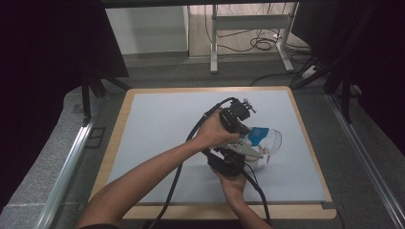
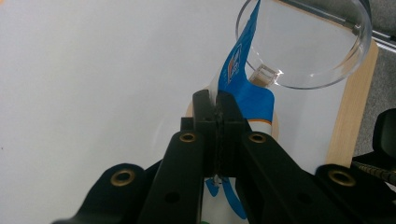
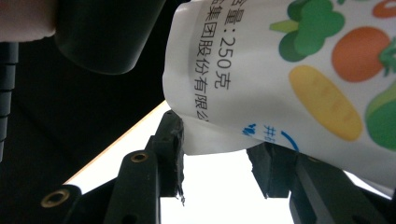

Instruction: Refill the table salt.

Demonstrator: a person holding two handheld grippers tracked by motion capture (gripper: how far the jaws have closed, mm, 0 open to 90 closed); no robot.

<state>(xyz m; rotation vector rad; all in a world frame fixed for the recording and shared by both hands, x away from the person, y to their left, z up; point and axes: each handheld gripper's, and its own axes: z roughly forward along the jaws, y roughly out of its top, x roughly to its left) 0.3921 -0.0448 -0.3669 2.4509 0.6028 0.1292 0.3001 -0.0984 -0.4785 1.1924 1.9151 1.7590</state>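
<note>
A soft pouch (image 1: 258, 135), blue and white, is held tilted between both grippers over the middle of the mat. My left gripper (image 1: 246, 136) is shut on the pouch's thin blue top edge (image 2: 245, 88); in the left gripper view the black jaws (image 2: 216, 100) meet flat on it. The pouch's tip leans at the rim of a clear round container (image 2: 359, 56), which stands to the right of the hands (image 1: 273, 141). My right gripper (image 1: 241, 162) comes from below; its jaws (image 3: 217, 144) close on the pouch's white end (image 3: 280, 70), printed with text and vegetables.
A pale blue-grey mat (image 1: 157, 133) covers a wooden board (image 1: 305, 212) with open room on the left and at the back. Metal rails (image 1: 67, 167) run along both sides. Desk legs and cables (image 1: 258, 43) lie on the floor beyond.
</note>
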